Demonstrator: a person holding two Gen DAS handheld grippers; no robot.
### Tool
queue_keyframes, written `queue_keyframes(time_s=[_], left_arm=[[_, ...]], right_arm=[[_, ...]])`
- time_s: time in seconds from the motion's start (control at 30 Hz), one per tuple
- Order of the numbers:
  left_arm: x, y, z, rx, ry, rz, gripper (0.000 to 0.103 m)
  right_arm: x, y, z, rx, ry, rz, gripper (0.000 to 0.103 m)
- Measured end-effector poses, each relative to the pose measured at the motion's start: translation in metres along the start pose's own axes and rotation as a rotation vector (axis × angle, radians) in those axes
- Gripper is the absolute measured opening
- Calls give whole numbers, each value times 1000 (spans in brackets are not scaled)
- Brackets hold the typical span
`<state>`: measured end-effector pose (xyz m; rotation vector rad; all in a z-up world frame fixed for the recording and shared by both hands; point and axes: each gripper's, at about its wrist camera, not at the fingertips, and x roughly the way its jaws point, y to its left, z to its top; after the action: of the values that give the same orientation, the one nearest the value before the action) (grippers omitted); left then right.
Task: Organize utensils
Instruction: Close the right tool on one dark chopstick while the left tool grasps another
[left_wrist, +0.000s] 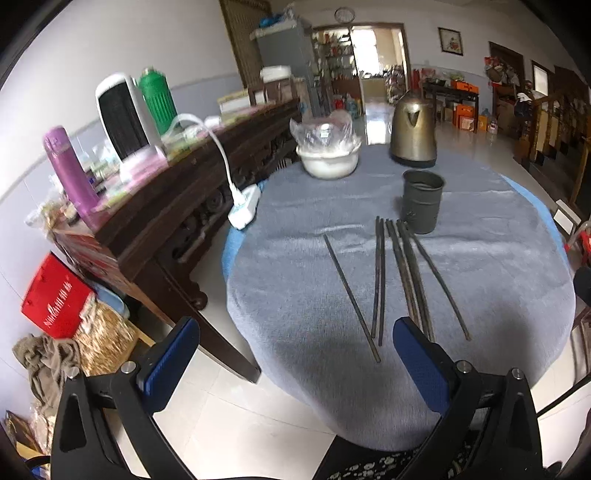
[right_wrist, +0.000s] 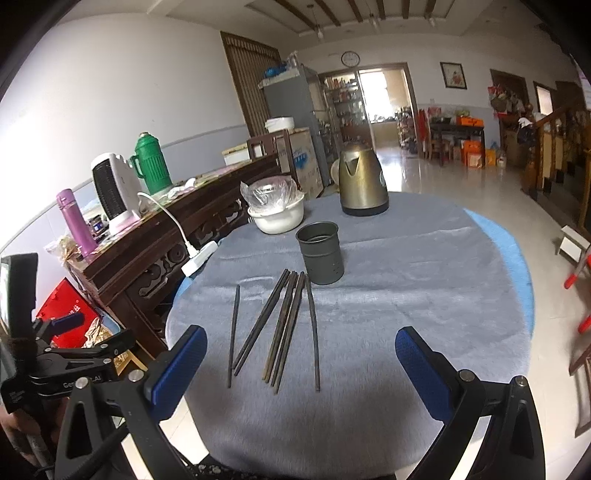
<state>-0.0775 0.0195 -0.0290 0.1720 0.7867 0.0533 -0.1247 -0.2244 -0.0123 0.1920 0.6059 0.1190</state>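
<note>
Nothing has yet been sorted: the chopsticks (right_wrist: 280, 328) are all seen lying loose at mid-frame on the desk (right_wrist: 406, 295), just below the empty holder (right_wrist: 320, 253), while both the left tongs (left_wrist: 295, 354) and right tongs (right_wrist: 301, 363) are held apart, gripping nothing.

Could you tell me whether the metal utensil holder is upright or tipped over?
Upright: the utensil holder stands on its base, open mouth facing up.
</note>
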Motion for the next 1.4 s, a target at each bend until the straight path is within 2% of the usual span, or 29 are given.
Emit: queue_keyframes(time_s=[0.2, 0.27, 0.33, 0.37, 0.43, 0.5, 0.63, 0.67, 0.77, 0.8, 0.93, 1.27, 1.4], left_arm=[[76, 5, 24, -47, 134, -40, 103], [101, 4, 31, -59, 181, -70, 103], [129, 3, 39, -71, 232, -88, 103], [142, 4, 43, -79, 250, -98, 103], [166, 3, 49, -95, 287, -116, 101], [187, 3, 56, -118, 319, -141, 96], [216, -1, 69, -136, 358, -191, 72], [222, -3, 72, -139, 365, -207, 69], [236, -10, 79, -130, 374, -224, 60], [242, -11, 80, -127, 379, -225, 55], [265, -12, 83, -155, 427, -249, 38], [289, -16, 90, -181, 475, -290, 23], [294, -16, 94, -195, 477, -309, 11]], right_arm=[[71, -11, 20, 3, 127, 30, 100], [96, -14, 25, 6, 161, 42, 91], [131, -18, 31, 0, 219, 46, 69], [147, -20, 32, 4, 242, 52, 64], [173, -24, 32, 17, 283, 72, 47], [203, -27, 32, 22, 334, 79, 40], [240, -29, 31, 48, 374, 96, 40], [249, -30, 30, 58, 383, 104, 40], [265, -29, 28, 54, 405, 99, 33], [272, -29, 27, 49, 417, 91, 28], [292, -31, 22, 70, 467, 92, 22], [320, -27, 12, 75, 551, 58, 10], [320, -23, 12, 31, 549, 50, 9]])
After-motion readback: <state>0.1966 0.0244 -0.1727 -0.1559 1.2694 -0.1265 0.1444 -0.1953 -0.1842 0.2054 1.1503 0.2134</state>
